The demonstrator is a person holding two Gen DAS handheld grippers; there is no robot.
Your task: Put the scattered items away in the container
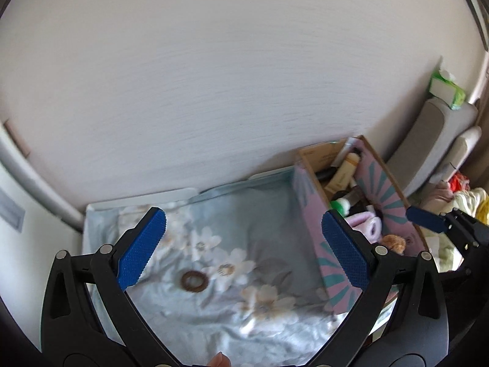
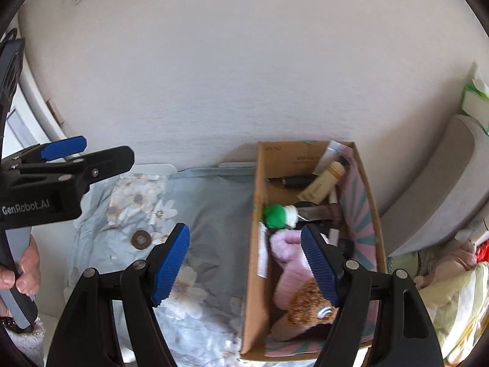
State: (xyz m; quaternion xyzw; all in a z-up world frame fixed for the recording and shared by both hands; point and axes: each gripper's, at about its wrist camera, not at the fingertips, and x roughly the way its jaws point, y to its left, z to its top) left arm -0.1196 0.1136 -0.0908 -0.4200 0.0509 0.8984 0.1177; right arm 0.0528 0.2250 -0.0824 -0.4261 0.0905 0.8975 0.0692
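Your left gripper (image 1: 244, 244) hangs over the floral bedspread (image 1: 259, 244) with its blue pads spread wide and nothing between them. The one loose item in sight, a brown hair ring (image 1: 194, 280), lies flat on the bedspread below the gap and nearer the left pad, touching neither pad. In the right wrist view the same ring (image 2: 141, 239) lies on the cloth well left of the box, with your left gripper (image 2: 61, 148) above and to its left, and your hand (image 2: 27, 270) wrapped round its grey handle.

Your right gripper (image 2: 244, 263) is also parted and empty. Its left pad is over the bedspread and its right pad is over the open cardboard box (image 2: 255, 244), so the near wall of the box falls between them (no pad touches it).

The box (image 1: 308, 214) stands on the bed against the pale wall, pink and teal outside. Inside it you can see a green-and-white plush piece (image 2: 278, 215), a pink fuzzy item (image 2: 288, 260), a brown curly plush (image 2: 305, 305) at the near end, a cream tube (image 2: 324, 183) and some dark items toward the far end that are too blurred to name.

A green tissue pack (image 1: 446, 88) sits on the grey headboard off to the right, well apart from the box.
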